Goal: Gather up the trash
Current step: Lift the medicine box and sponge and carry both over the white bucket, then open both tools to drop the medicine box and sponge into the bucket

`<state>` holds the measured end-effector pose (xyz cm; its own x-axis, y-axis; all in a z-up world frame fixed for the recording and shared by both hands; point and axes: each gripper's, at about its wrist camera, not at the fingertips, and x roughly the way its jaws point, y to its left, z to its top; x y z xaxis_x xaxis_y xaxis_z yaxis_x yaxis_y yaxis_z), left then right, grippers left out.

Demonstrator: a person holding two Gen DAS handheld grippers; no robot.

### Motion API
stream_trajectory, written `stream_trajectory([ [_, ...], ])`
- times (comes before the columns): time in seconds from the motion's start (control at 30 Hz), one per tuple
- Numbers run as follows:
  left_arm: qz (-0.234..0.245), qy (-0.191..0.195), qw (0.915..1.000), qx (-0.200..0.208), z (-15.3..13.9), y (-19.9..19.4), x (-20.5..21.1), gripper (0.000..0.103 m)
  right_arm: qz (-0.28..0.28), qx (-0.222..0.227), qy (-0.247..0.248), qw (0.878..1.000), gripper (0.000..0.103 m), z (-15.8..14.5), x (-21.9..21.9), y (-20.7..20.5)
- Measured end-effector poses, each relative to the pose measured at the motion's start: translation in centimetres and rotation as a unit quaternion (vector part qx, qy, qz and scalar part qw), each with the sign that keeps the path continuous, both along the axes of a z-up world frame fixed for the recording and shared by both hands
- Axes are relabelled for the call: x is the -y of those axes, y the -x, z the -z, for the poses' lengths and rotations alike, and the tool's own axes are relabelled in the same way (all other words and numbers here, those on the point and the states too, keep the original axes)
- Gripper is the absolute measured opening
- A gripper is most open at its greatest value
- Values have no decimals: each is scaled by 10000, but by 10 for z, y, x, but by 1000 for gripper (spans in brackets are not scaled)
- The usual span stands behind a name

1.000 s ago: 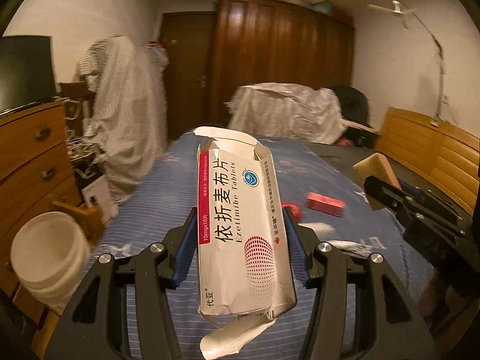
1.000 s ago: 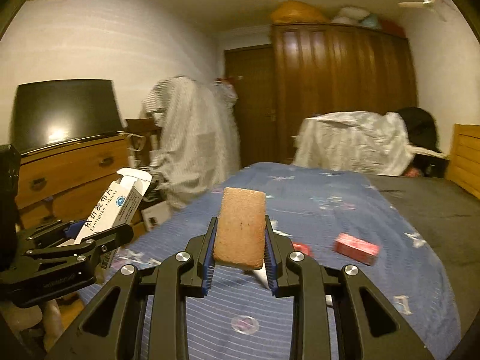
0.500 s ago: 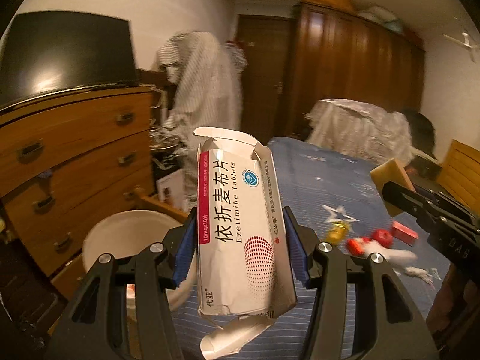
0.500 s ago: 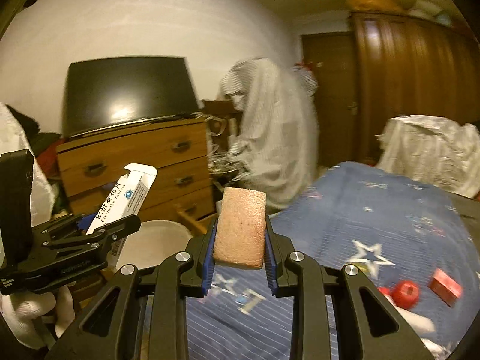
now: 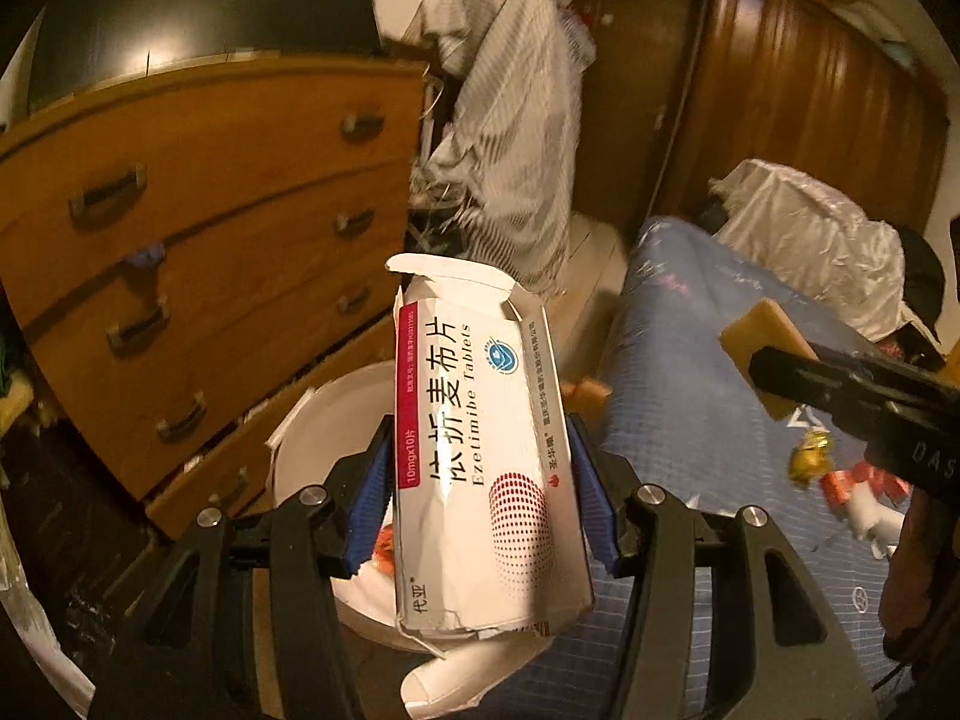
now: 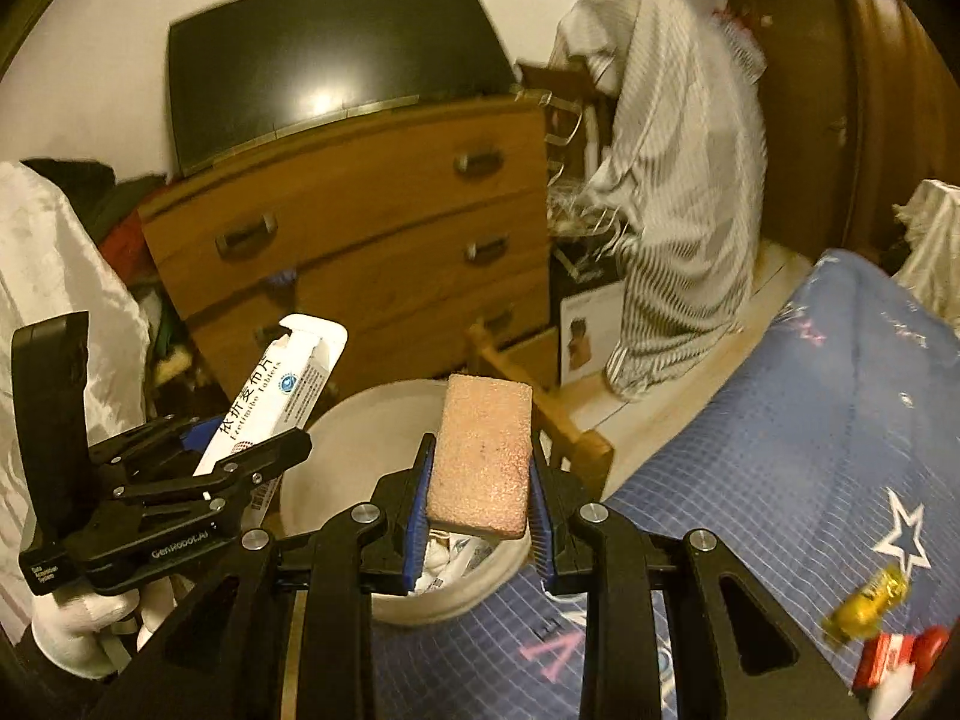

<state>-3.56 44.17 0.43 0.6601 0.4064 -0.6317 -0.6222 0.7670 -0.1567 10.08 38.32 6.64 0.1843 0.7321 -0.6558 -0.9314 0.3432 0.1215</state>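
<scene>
My left gripper (image 5: 480, 492) is shut on a crushed white tablet box (image 5: 480, 462) with a red stripe and holds it over a white bucket (image 5: 324, 438) that has trash in it. My right gripper (image 6: 480, 486) is shut on a tan sponge block (image 6: 483, 456) and holds it above the same bucket (image 6: 354, 450). The left gripper (image 6: 240, 456) with the tablet box (image 6: 276, 396) shows at the left of the right wrist view. The right gripper and sponge (image 5: 762, 330) show at the right of the left wrist view. More trash (image 6: 870, 606) lies on the blue bedspread.
A wooden chest of drawers (image 6: 372, 228) with a dark TV (image 6: 324, 66) stands behind the bucket. A striped cloth-covered object (image 6: 678, 192) stands by the door. The bed with the blue spread (image 6: 828, 420) is at the right. A wooden stool (image 6: 576, 438) stands beside the bucket.
Both grippers swung left and down from the bed toward the drawers. The white bucket now lies right under both held items.
</scene>
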Motion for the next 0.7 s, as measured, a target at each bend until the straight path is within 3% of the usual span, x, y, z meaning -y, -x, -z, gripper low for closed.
stream_trajectory([
  [0.3,-56,547,9975,-442,38,-10,-46,52,-491,-539,1077,9915,29,67,-94,-13],
  [0.47,-235,684,9961,-506,49,-1,-68,52,-560,-673,1386,9865,29,91,-118,-19],
  [0.7,-399,849,9938,-588,67,6,-90,52,-590,-654,1481,9850,29,101,-117,-30],
])
